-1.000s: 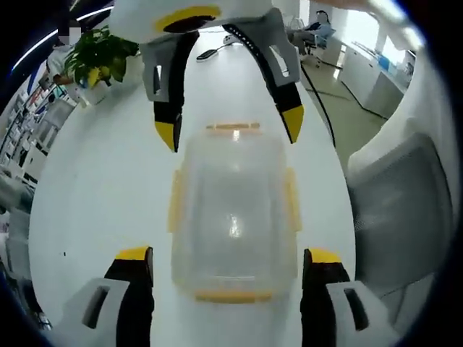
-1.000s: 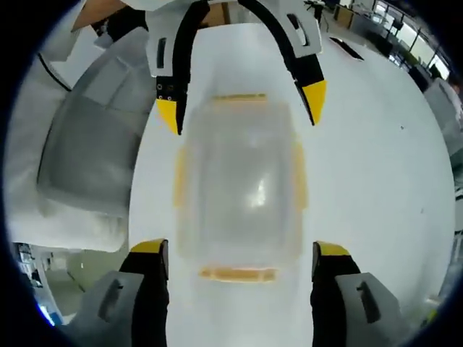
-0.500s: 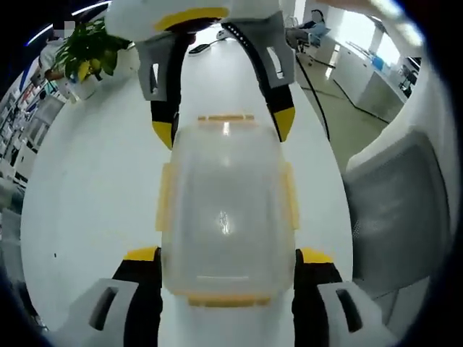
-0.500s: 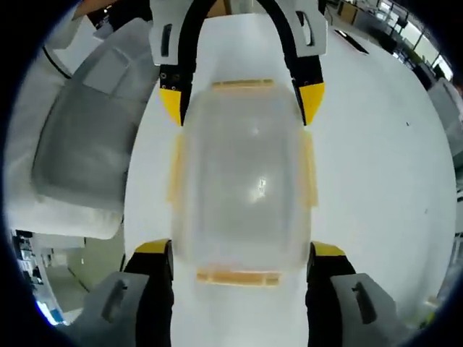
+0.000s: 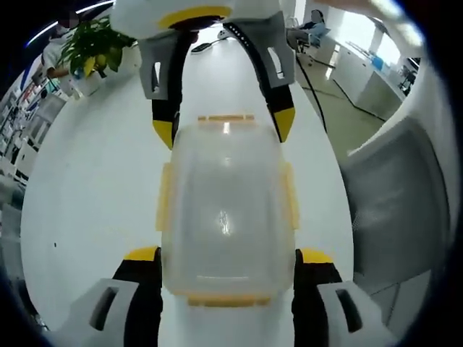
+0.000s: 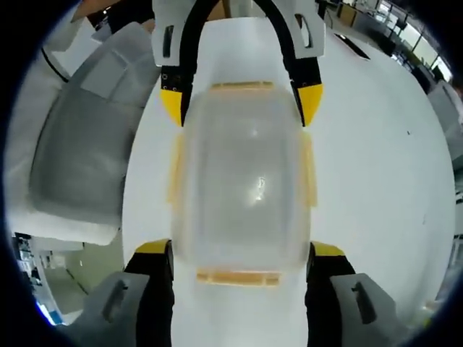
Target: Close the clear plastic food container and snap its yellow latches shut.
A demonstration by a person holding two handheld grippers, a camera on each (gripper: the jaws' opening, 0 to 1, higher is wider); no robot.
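Observation:
The clear plastic container (image 5: 226, 210) (image 6: 242, 188) lies on the white table (image 5: 94, 181) with its lid on top. Yellow latches (image 5: 230, 298) (image 6: 239, 277) show on all of its sides, the side ones (image 5: 164, 206) (image 6: 309, 170) lying along its walls. My left gripper (image 5: 228, 256) is open and straddles the near end, its yellow-tipped jaws close against the two sides. My right gripper (image 6: 240, 251) is open and straddles the opposite end in the same way. Each also shows at the far end in the other's view: right gripper (image 5: 224, 129), left gripper (image 6: 240, 105).
A grey chair (image 5: 398, 210) (image 6: 87, 144) stands beside the table's long edge. A potted plant (image 5: 90, 54) sits at the table's far corner, and a dark flat object (image 6: 347, 45) lies further along the table.
Both grippers have moved in along the container from its two ends, so their jaws now flank it. Over the last half second almost nothing has shifted.

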